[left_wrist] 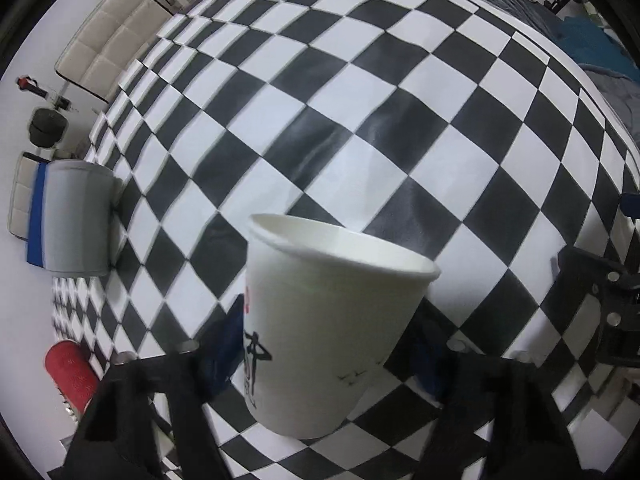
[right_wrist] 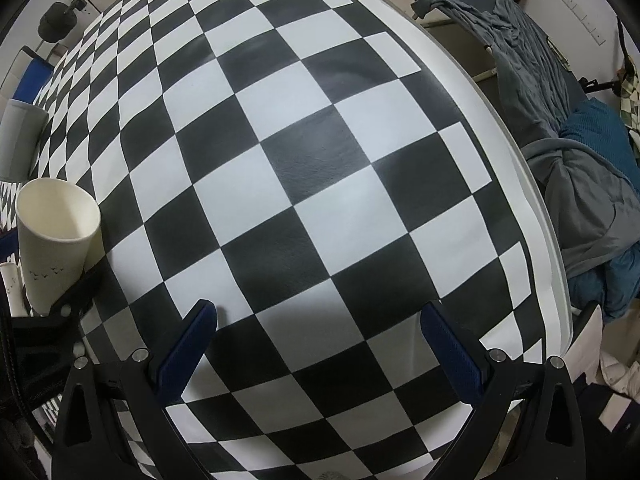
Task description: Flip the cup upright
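A white paper cup point(left_wrist: 324, 328) with black and red print sits between the blue pads of my left gripper point(left_wrist: 328, 352), mouth up and tilted a little, above the checkered tablecloth point(left_wrist: 360, 120). The gripper is shut on its sides. The same cup point(right_wrist: 52, 240) shows at the far left of the right wrist view, open end up, with the left gripper's black finger point(right_wrist: 76, 292) against it. My right gripper point(right_wrist: 320, 344) is open and empty over the cloth point(right_wrist: 304, 168), to the right of the cup.
A grey cylinder container point(left_wrist: 76, 216) stands at the table's left edge; it also shows in the right wrist view point(right_wrist: 18, 140). A red roll point(left_wrist: 70, 372) lies lower left. Grey and blue clothes point(right_wrist: 580, 168) lie beyond the table's right edge point(right_wrist: 536, 208). A beige cushioned seat point(left_wrist: 108, 36) is far left.
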